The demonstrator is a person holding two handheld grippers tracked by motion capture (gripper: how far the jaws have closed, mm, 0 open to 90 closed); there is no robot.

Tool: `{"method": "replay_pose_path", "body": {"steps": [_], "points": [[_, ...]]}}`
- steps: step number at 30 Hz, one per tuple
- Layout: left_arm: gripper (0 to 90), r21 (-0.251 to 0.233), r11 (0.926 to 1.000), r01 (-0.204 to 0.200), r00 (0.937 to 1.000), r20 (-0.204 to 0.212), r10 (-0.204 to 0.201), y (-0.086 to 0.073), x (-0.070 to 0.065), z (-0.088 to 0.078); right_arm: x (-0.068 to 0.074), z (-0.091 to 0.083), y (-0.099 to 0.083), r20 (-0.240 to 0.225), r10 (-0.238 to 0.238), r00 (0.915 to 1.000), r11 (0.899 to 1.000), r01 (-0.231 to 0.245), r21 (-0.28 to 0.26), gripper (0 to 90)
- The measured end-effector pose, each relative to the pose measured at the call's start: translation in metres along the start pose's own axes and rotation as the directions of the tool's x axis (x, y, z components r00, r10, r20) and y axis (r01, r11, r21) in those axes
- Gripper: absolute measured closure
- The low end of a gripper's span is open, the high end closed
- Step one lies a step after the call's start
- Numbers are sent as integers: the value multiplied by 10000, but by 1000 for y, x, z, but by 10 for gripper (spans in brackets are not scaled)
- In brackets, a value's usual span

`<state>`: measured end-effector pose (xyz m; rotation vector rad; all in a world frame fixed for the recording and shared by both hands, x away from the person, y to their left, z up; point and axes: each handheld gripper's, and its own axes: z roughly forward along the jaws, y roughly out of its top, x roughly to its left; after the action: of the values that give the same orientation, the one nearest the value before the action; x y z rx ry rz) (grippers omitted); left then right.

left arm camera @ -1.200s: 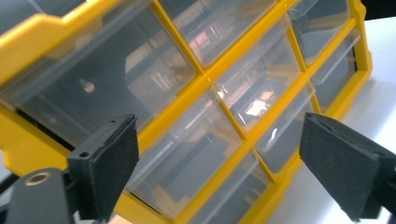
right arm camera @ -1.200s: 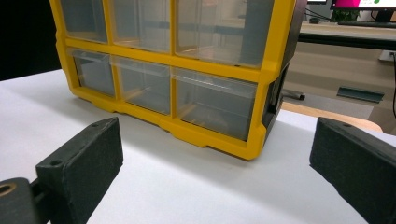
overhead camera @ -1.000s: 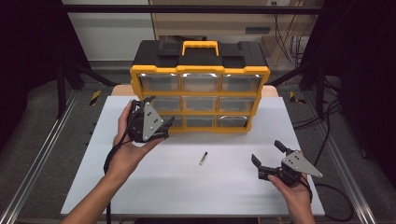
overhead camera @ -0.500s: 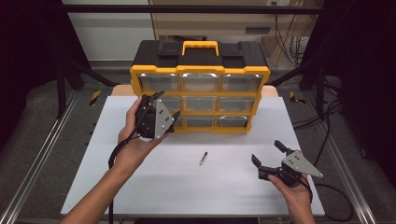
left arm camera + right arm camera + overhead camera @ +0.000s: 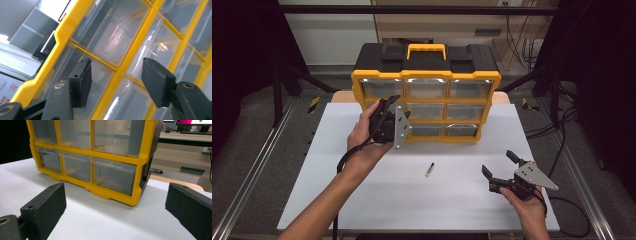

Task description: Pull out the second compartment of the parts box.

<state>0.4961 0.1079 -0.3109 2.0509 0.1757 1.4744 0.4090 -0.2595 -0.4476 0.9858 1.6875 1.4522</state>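
- Left claw [image 5: 388, 102] had moved up and to the right across the bench [image 5: 362, 200] since the earlier frames, from just off the organizer's lower left corner to right in front of its left drawer column.
- Its jaws had just been closing; they stood partly apart, nothing between the pads [image 5: 86, 82].
- Drawer organizer [image 5: 426, 95], yellow frame with black top and yellow handle, stood upright at the far edge of the white bench.
- In the high view the left claw sat against the left column at about the middle row; contact could not be told.
- In the left gripper view the clear drawers [image 5: 110, 32] and yellow dividers lay just past the jaw tips, with a frame crossing showing in the gap between them.
- Left hand [image 5: 364, 137] held the claw raised off the bench, grey plate facing the camera.
- Right claw [image 5: 501, 167] rested low at the near right of the bench, well apart from the organizer; same spot as before.
- Its jaws stood wide apart and empty; the right gripper view looked at the organizer's lower right corner [image 5: 136, 197] beyond them.
- Small dark pen-like item [image 5: 429, 169] lay on the bench between the two claws, touched by neither.
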Motion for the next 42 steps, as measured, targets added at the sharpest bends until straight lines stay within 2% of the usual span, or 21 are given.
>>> {"method": "replay_pose_path", "body": {"steps": [4,5,6,7,9,11,12,13,14,19,27,29,30,33,36,38,42], "points": [[477,61,9995,-310,9994,-163,311,3,1,3,0,0,0,3,9,10000,10000,-9,-2,37],[491,65,9983,-580,9977,-356,582,5,2,5,0,0,0,10,15,10000,10000,-15,0,38],[499,65,9983,-580,9977,-356,582,5,2,5,0,0,0,10,15,10000,10000,-15,0,38],[508,60,9962,-870,9944,-590,872,8,4,7,0,0,0,44,32,10000,10000,-32,7,38],[517,54,9950,-999,9925,-708,1001,9,4,7,-1,0,0,44,48,10000,10000,-48,5,38],[532,103,9894,-1452,9846,-973,1455,14,5,9,-1,0,0,53,52,10000,10000,-52,-6,38],[535,103,9894,-1452,9846,-973,1455,14,5,9,-1,0,0,53,52,10000,10000,-52,-6,38],[541,92,9852,-1714,9795,-1057,1714,17,4,10,-1,0,0,48,64,10000,10000,-64,-2,38],[545,92,9852,-1714,9795,-1057,1714,17,4,10,-1,0,0,40,77,10000,10000,-77,8,38],[562,121,9799,-1991,9719,-1257,1991,22,3,14,-1,0,0,39,63,10000,10000,-63,1,38],[567,115,9782,-2075,9688,-1358,2072,25,4,19,-1,0,-1,39,96,9999,10000,-96,25,38],[568,151,9764,-2155,9664,-1402,2155,25,4,20,-1,0,-1,38,113,9999,9999,-113,41,38],[567,222,9733,-2285,9623,-1464,2292,26,3,21,-1,0,-1,33,114,9999,9999,-114,48,39],[570,234,9714,-2363,9594,-1529,2371,27,3,22,-1,0,-1,21,102,9999,9999,-102,59,38],[574,255,9664,-2558,9521,-1665,2564,28,2,23,-1,0,-1,34,85,10000,10000,-85,43,39],[575,265,9644,-2630,9504,-1650,2637,29,1,24,-1,0,-1,30,118,9999,9999,-118,52,38],[578,340,9560,-2913,9395,-1783,2925,32,-1,25,-1,0,-1,25,125,9999,9999,-126,53,39]]}}
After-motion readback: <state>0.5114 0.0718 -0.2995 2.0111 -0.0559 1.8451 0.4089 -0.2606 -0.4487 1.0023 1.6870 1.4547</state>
